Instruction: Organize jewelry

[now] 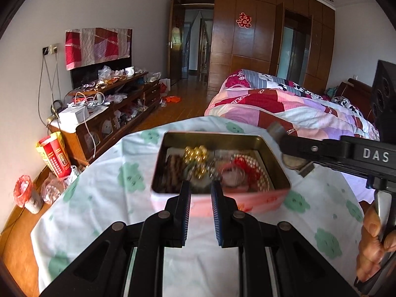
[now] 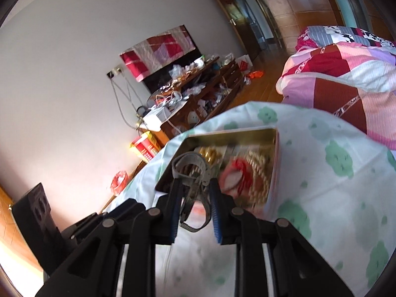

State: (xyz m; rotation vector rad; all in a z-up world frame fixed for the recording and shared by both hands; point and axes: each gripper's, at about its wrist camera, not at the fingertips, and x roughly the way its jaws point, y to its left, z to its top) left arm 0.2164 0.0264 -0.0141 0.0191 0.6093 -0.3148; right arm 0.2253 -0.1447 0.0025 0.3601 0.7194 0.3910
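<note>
Right now my right gripper is clenched on a metal-band wristwatch, which I hold clear above the open tin so it comes free of the tangle inside. My left gripper hangs over the tin's near wall, jaws nearly closed on nothing. Gold beads, a pearl strand and a red cord crowd the tin, which sits on the flowered cloth; snagging looks likely.

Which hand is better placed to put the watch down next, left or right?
Right. The right tool already grips the watch by its metal band, just above the open tin of jewelry. The left tool is nearly closed on nothing, hovering at the tin's near edge.
</note>
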